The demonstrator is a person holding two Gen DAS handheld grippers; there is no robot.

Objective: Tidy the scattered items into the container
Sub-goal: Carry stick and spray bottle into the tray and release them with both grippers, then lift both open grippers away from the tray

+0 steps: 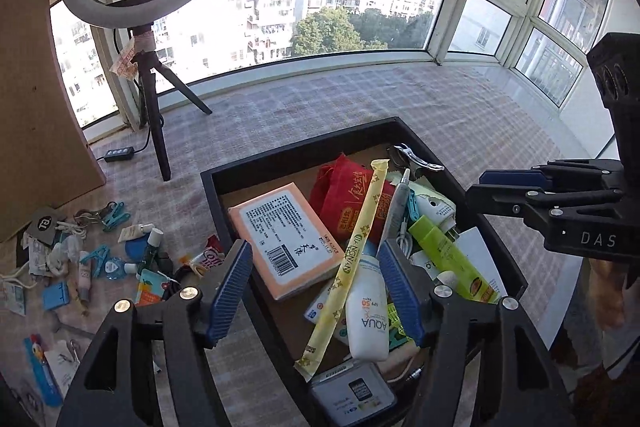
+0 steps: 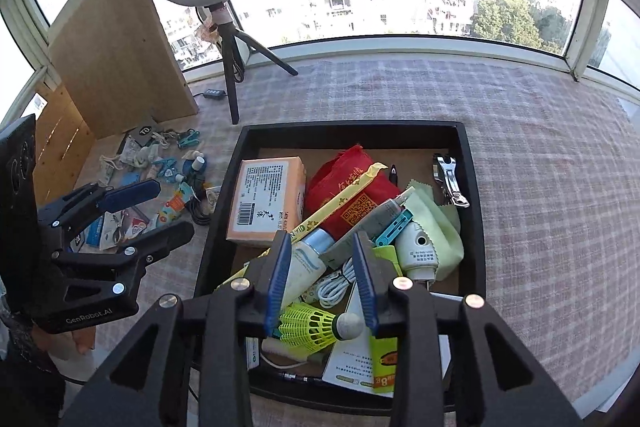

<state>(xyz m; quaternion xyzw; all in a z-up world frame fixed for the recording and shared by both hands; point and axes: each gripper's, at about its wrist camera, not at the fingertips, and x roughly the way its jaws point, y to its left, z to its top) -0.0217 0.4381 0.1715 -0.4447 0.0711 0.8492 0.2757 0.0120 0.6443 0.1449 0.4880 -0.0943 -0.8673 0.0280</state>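
A black tray (image 1: 296, 151) (image 2: 352, 129) on the checked cloth holds many items: an orange box (image 1: 286, 239) (image 2: 266, 205), a red pouch (image 1: 352, 199), a yellow wrapped stick (image 1: 352, 259), a white AQUA tube (image 1: 368, 311) and others. My left gripper (image 1: 316, 291) is open and empty over the tray's near left part. My right gripper (image 2: 322, 275) is open above the tray's front, with a yellow-green shuttlecock (image 2: 316, 327) lying in the tray below its fingers. Scattered small items (image 1: 100, 259) (image 2: 168, 171) lie on the cloth left of the tray.
A ring light on a tripod (image 1: 152, 107) (image 2: 228, 67) stands behind the scattered pile, with a wooden board (image 1: 36, 99) (image 2: 120, 55) at the left. Windows run along the back. The right gripper (image 1: 560, 203) appears in the left wrist view and the left gripper (image 2: 144, 211) in the right.
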